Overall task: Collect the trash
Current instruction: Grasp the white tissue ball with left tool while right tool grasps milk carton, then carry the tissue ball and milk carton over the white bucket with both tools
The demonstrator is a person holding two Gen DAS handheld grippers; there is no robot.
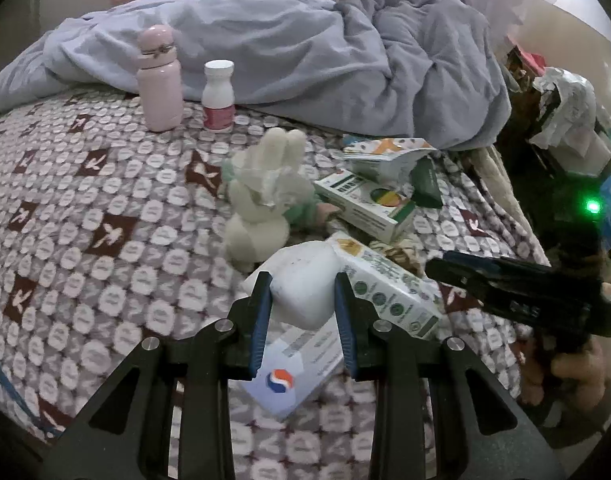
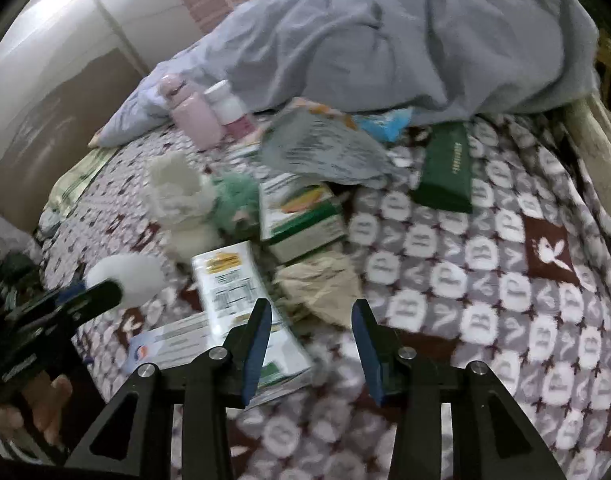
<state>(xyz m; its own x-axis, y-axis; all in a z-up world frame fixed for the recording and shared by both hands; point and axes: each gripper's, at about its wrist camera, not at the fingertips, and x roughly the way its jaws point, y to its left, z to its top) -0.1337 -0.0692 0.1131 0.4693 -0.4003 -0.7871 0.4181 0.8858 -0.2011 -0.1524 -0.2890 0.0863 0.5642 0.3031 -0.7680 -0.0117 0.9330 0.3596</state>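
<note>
My left gripper (image 1: 303, 286) is shut on a white crumpled wad (image 1: 305, 284), held just above the bed; the wad also shows in the right wrist view (image 2: 129, 278). Under it lie a flat white box with a red-blue logo (image 1: 293, 368) and a long white-green carton (image 1: 389, 288). My right gripper (image 2: 311, 312) is open and empty over a crumpled beige paper (image 2: 319, 284), next to the long carton (image 2: 241, 300). A green-white box (image 2: 301, 216), a crumpled printed wrapper (image 2: 321, 148) and a dark green booklet (image 2: 445, 168) lie beyond.
A white plush rabbit (image 1: 265, 196) sits mid-bed on the patterned blanket (image 1: 85, 220). A pink flask (image 1: 159, 80) and a white pill bottle (image 1: 218, 96) stand before a rumpled blue duvet (image 1: 325, 52). Cluttered shelves (image 1: 565, 120) stand right of the bed.
</note>
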